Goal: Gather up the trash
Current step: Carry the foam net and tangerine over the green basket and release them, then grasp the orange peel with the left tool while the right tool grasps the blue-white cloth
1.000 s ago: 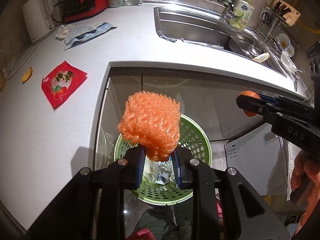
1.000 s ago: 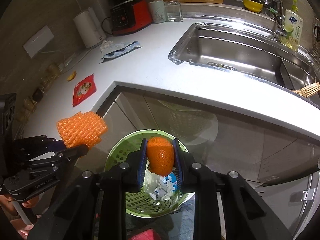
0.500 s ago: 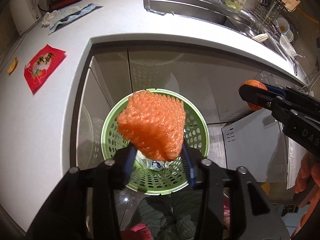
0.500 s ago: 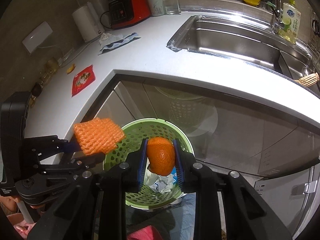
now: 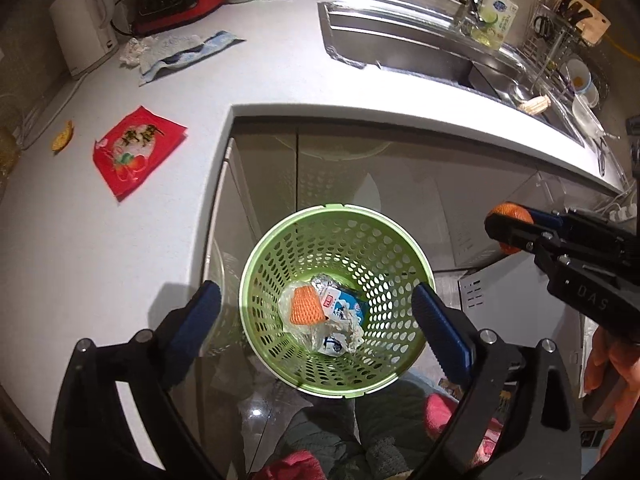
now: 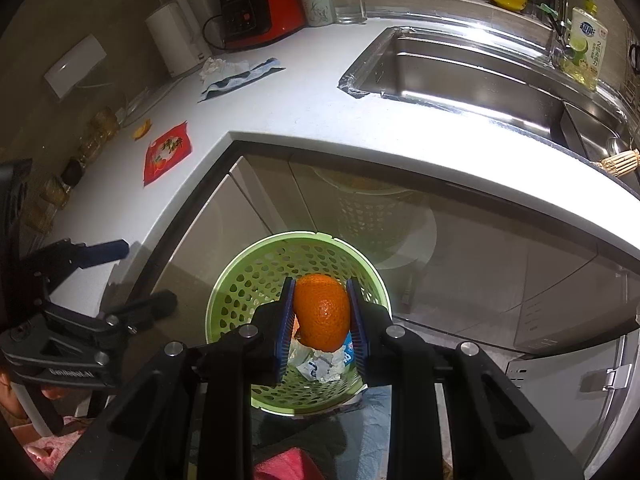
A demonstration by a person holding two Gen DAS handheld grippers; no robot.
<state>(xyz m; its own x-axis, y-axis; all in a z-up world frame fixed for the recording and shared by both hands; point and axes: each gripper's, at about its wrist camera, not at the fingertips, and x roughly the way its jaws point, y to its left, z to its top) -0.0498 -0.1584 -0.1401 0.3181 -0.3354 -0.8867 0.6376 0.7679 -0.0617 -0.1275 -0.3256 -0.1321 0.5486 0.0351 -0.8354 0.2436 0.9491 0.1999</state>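
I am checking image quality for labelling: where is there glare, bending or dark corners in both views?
Left wrist view: the counter edge bows from fisheye, corners go dark, and the sink glints. Right wrist view: strong glare on the sink, the orange peel looks sharp, and the green basket is lit evenly.

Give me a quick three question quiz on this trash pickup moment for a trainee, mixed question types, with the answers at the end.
1. True or false: the orange foam fruit net lies inside the green perforated plastic bin.
2. Multiple choice: what does the right gripper hold between its jaws? A) a red snack wrapper B) an orange citrus peel C) a blue cloth
3. Fill in: the left gripper hangs over the bin with its jaws ____.

Key
1. True; it rests on crumpled wrappers at the bottom.
2. B; the orange citrus peel is clamped above the bin, while the red snack wrapper lies on the white countertop.
3. Open, with nothing between them.
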